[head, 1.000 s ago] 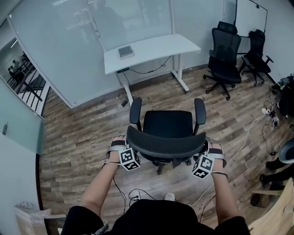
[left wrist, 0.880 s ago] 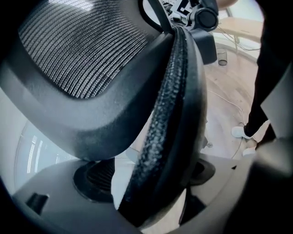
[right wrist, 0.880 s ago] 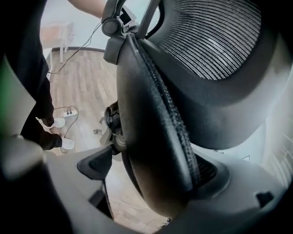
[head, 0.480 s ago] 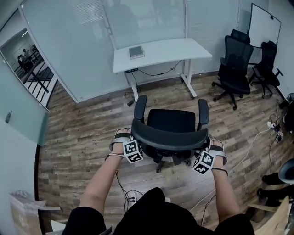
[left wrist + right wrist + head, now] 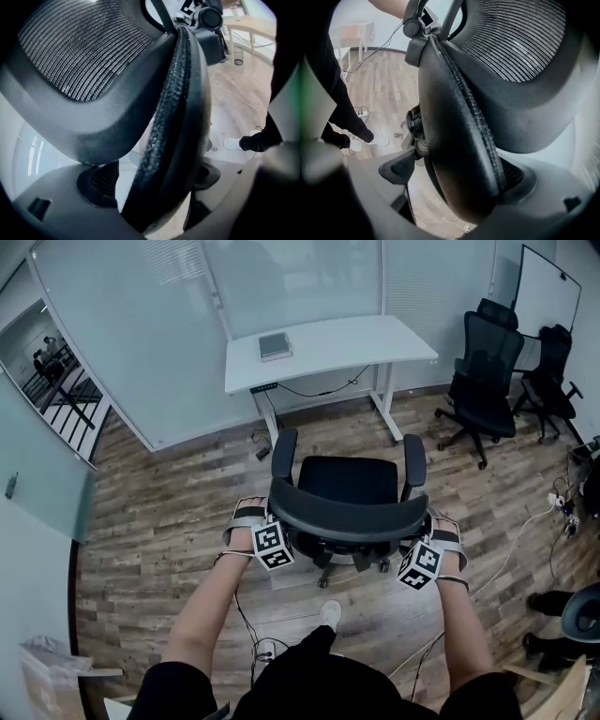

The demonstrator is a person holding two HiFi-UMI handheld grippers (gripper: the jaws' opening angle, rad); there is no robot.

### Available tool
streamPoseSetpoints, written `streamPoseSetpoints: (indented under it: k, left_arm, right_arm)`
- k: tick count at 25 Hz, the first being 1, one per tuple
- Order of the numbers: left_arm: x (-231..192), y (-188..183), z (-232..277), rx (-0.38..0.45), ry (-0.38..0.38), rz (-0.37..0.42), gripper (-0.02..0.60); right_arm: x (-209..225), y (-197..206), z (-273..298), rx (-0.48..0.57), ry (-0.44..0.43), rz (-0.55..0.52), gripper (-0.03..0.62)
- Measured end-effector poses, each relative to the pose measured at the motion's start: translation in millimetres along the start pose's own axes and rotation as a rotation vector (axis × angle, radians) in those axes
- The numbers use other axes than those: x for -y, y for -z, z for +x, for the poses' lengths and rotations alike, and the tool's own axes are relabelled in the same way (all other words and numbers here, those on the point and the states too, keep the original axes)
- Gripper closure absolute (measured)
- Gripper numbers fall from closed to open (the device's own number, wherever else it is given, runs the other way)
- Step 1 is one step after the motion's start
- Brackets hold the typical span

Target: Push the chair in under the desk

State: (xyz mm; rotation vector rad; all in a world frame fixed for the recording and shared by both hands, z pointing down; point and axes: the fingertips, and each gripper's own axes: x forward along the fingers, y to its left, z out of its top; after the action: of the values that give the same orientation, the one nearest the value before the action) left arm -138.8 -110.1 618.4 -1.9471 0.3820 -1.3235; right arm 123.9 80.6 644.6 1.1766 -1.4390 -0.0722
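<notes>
Head view — chair (image 5: 345,486) gripped at both ends of its backrest (image 5: 342,519), desk (image 5: 330,341) well ahead.
Clamped on the backrest's left end is the left gripper (image 5: 266,526), on its right end the right gripper (image 5: 424,542), the rim running crosswise between them. The chair stands on the wood floor (image 5: 169,512) facing the white desk, well apart from it — the push should go straight forward, neither hand nearer.

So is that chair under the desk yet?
Out. The chair stands on open floor, short of the white desk; the left gripper and right gripper clamp its backrest.
</notes>
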Motion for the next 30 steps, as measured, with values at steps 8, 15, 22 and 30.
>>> streamPoseSetpoints:
  k: [8, 15, 22, 30]
  left_arm:
    - [-35.5, -6.5, 46.9, -0.031, -0.011, -0.005, 0.147]
    - [-66.3, -11.6, 87.8, -0.051, 0.018, -0.005, 0.147]
    - [-98.0, -14.3, 121.0, -0.046, 0.019, -0.013, 0.147]
    - [-127.2, -23.6, 150.6, -0.017, 0.005, -0.054, 0.147]
  right_arm:
    - [49.0, -1.3, 48.4, 0.013, 0.014, -0.015, 0.075]
    - [88.6, -4.3, 87.6, 0.019, 0.018, -0.016, 0.075]
    - [123.9, -12.5, 120.9, 0.031, 0.034, -0.008, 0.075]
    - [157.5, -14.0, 152.3, 0.033, 0.046, -0.004, 0.077]
